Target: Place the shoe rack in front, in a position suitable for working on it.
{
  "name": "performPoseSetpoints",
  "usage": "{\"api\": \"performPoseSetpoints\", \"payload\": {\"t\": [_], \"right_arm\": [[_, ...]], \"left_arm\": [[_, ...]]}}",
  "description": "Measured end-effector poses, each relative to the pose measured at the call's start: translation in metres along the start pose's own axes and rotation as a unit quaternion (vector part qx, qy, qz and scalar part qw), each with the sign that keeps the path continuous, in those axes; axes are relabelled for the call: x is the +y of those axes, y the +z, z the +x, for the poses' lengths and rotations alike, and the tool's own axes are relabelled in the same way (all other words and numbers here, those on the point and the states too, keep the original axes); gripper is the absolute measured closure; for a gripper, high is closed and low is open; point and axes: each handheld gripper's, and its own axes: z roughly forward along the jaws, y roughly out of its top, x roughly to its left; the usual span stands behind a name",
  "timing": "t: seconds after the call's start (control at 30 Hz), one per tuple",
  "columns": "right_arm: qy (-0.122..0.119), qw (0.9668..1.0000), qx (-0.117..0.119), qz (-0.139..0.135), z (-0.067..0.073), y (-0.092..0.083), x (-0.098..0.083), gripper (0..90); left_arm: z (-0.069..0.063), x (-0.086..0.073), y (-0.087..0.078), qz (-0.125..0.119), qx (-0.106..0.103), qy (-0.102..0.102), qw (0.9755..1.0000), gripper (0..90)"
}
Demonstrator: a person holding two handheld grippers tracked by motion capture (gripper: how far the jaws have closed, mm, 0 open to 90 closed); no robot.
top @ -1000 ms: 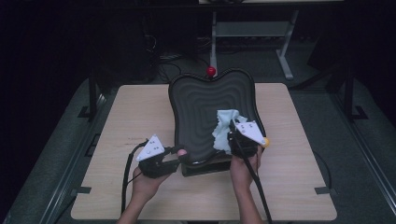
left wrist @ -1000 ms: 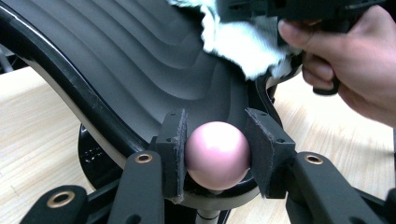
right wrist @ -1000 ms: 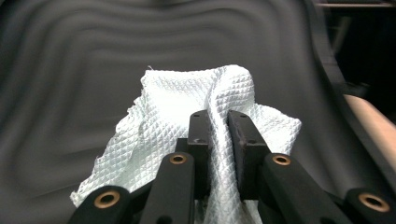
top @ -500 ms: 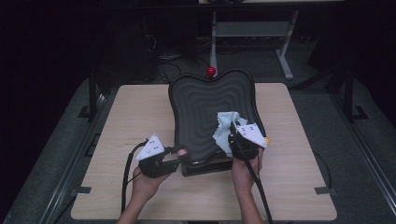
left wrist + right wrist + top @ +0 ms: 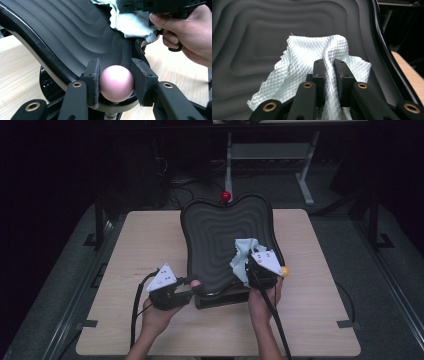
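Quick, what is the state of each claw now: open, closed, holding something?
Left claw: closed on the pink ball.
Right claw: closed on the white cloth, against the black ridged tray.

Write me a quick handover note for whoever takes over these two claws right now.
Left claw: shut on the pink ball at the near lower edge of the black ridged panel.
Right claw: shut on the pale cloth, which is pressed against the panel's lower right area.
The panel stands tilted on its base on the wooden table.
Done: ball and cloth gripped, cloth on the panel.
Left: probably wiping the remaining ridged surface while the left claw steadies the ball; how much is already wiped cannot be told.
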Motion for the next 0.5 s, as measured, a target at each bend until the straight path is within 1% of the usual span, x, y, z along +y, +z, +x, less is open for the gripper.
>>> {"api": "performPoseSetpoints", "payload": {"t": [0.03, 0.13, 0.2, 0.23, 0.27, 0.3, 0.33, 0.37, 0.4, 0.43, 0.47, 0.5], "right_arm": [[0.006, 1.0, -0.004, 0.0, -0.004, 0.0, 0.0, 79.9], [0.028, 0.999, -0.034, 0.004, -0.021, -0.003, -0.003, 79.9], [0.045, 0.9985, -0.03, 0.003, -0.028, -0.008, -0.007, 79.9], [0.049, 0.9984, -0.026, 0.001, -0.027, -0.011, -0.011, 79.9], [0.052, 0.9986, -0.014, 0.001, -0.023, -0.015, -0.015, 79.9], [0.044, 0.999, 0.001, -0.002, -0.017, -0.018, -0.02, 79.5], [0.017, 0.9998, -0.004, -0.004, -0.01, -0.021, -0.023, 79.6], [0.003, 1.0, -0.006, -0.003, -0.006, -0.023, -0.025, 79.6], [0.006, 0.9999, -0.012, -0.006, -0.007, -0.025, -0.027, 79.7], [0.012, 0.9996, -0.025, -0.004, -0.011, -0.026, -0.028, 79.8], [0.019, 0.999, -0.04, -0.003, -0.016, -0.026, -0.029, 79.8], [0.032, 0.9984, -0.048, -0.002, -0.022, -0.026, -0.029, 79.8]], "left_arm": [[0.0, 0.0, 0.0, 0.0, 0.001, 0.0, 1.0, 60.0], [0.0, 0.0, 0.0, -0.001, 0.001, -0.001, 1.0, 60.1], [0.0, 0.0, 0.001, -0.002, 0.002, -0.002, 1.0, 60.0], [-0.001, 0.0, 0.001, -0.002, 0.002, -0.002, 1.0, 60.0], [-0.001, 0.0, 0.001, -0.002, 0.003, -0.002, 1.0, 60.0], [-0.001, 0.0, 0.001, -0.002, 0.002, -0.002, 1.0, 60.0], [-0.001, 0.0, 0.001, -0.002, 0.002, -0.003, 1.0, 60.0], [-0.001, 0.0, 0.001, -0.001, 0.003, -0.003, 1.0, 60.0], [-0.001, 0.0, 0.001, 0.0, 0.004, -0.002, 1.0, 60.0], [-0.001, 0.0, 0.001, 0.0, 0.004, -0.003, 1.0, 60.0], [-0.002, 0.0, 0.001, 0.0, 0.005, -0.002, 1.0, 60.0], [-0.001, 0.0, 0.001, -0.001, 0.005, -0.003, 1.0, 60.0]]}}
